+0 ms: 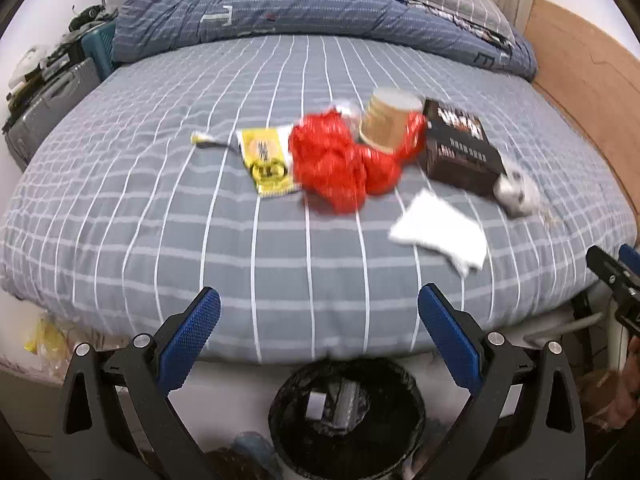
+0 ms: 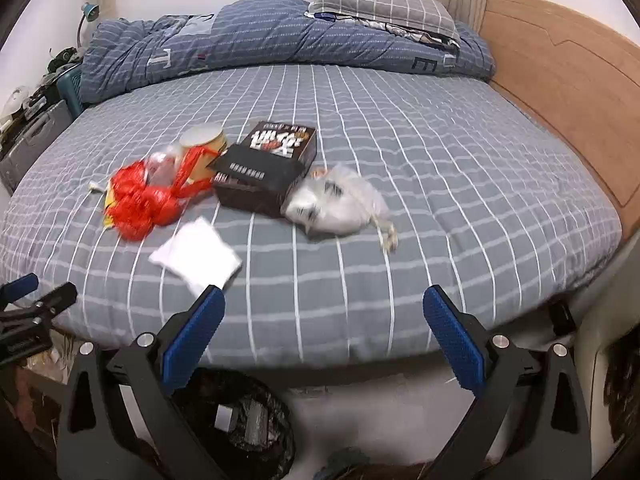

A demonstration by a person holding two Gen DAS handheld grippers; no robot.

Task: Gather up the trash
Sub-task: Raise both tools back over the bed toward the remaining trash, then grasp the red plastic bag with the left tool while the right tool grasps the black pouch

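Trash lies on the grey checked bed (image 1: 160, 200): a red plastic bag (image 1: 336, 160), a paper cup (image 1: 390, 122), a yellow wrapper (image 1: 266, 158), a black box (image 1: 460, 146), a white tissue (image 1: 440, 232) and a crumpled clear bag (image 1: 516, 192). A black-lined bin (image 1: 346, 408) stands on the floor below the bed edge. My left gripper (image 1: 319, 320) is open and empty above the bin. My right gripper (image 2: 324, 320) is open and empty at the bed edge, near the tissue (image 2: 198, 256) and short of the clear bag (image 2: 340, 204). The bin also shows in the right wrist view (image 2: 240, 424).
A folded blue duvet (image 1: 300, 8) and a pillow (image 2: 380, 4) lie at the far side. A wooden headboard (image 2: 560, 80) runs along the right. A suitcase and clutter (image 1: 44, 92) stand left of the bed. A yellow bag (image 1: 44, 340) lies on the floor.
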